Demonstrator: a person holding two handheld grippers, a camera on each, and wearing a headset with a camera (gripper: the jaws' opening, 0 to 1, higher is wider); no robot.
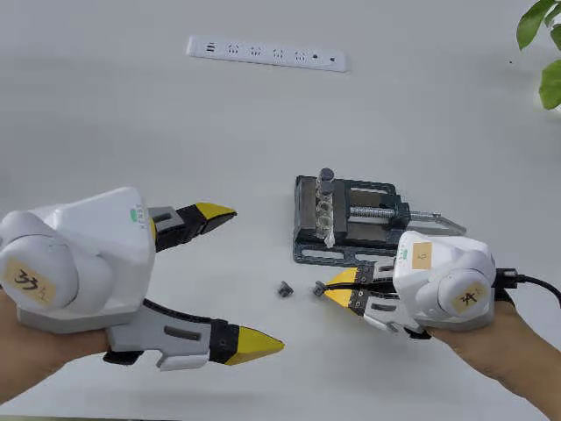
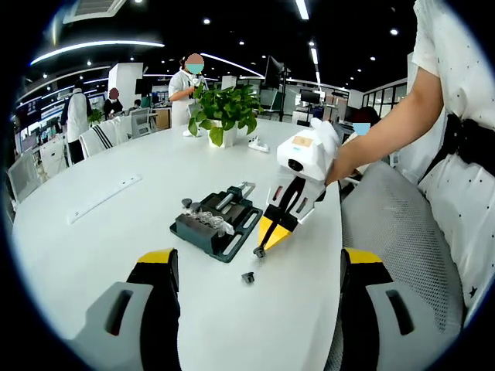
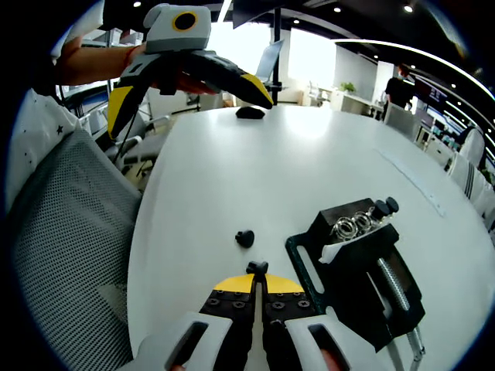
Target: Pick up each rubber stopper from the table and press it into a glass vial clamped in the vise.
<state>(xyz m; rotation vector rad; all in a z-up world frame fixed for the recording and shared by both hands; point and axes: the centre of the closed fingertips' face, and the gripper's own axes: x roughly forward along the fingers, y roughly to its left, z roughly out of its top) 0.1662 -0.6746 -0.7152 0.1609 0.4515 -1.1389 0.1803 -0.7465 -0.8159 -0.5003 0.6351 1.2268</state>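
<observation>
Right gripper (image 1: 327,290) pinches a stopper (image 3: 256,267) beside the vise (image 1: 355,230) — left gripper (image 1: 256,278) jaws gape, well clear.

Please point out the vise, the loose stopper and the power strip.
vise (image 1: 349,233): head view, on its dark body.
loose stopper (image 1: 284,288): head view, on its top.
power strip (image 1: 266,53): head view, on its middle.

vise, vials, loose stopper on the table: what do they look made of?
Vise: dark matte metal, probably painted or anodised; its screw is bare and shiny. Vials: clear with bright glints, likely glass, though clear plastic can't be ruled out. Loose stopper: dull dark grey, no shine, consistent with rubber.
</observation>
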